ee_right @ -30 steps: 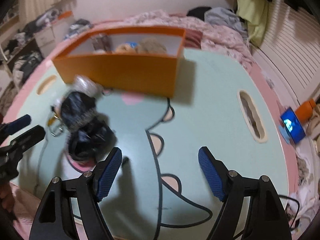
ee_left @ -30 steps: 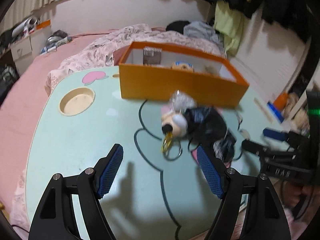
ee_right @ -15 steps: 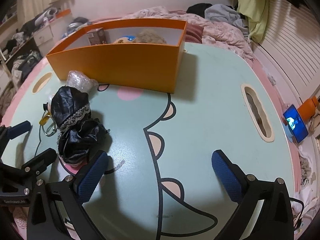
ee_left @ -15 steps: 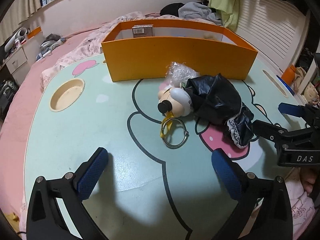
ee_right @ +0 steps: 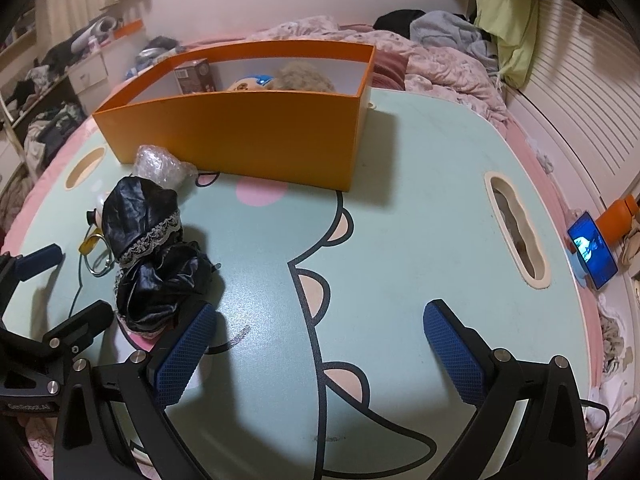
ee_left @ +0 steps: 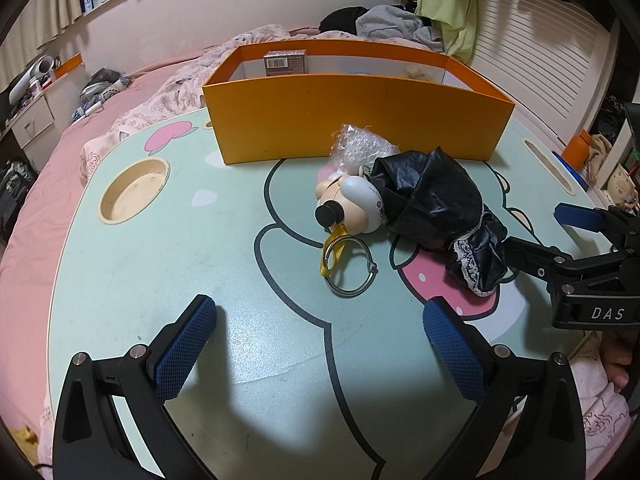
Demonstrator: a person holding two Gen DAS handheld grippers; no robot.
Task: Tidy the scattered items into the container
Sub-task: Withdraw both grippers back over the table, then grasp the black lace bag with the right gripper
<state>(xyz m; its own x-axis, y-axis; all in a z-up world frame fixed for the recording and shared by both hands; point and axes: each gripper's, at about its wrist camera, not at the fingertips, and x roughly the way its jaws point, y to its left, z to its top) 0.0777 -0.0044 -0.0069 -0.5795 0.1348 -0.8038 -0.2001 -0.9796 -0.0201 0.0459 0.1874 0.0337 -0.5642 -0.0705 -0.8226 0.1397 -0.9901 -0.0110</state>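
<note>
An orange box stands at the far side of the pale green table, with a small carton, a plush toy and other things inside. In front of it lie a toy head with a yellow strap, a metal ring, a black lace-trimmed cloth and a crumpled clear bag. My left gripper is open over bare table, nearer than these items. My right gripper is open too, to the right of the cloth.
The table has a round cup recess at the left and a long slot at the right. It sits on a pink bed with rumpled bedding. A lit phone and an orange bottle lie off the right edge.
Both grippers' jaws have spread wider. The left view steadied and shifted, so the box and scattered items sit more central; the right view barely moved.
</note>
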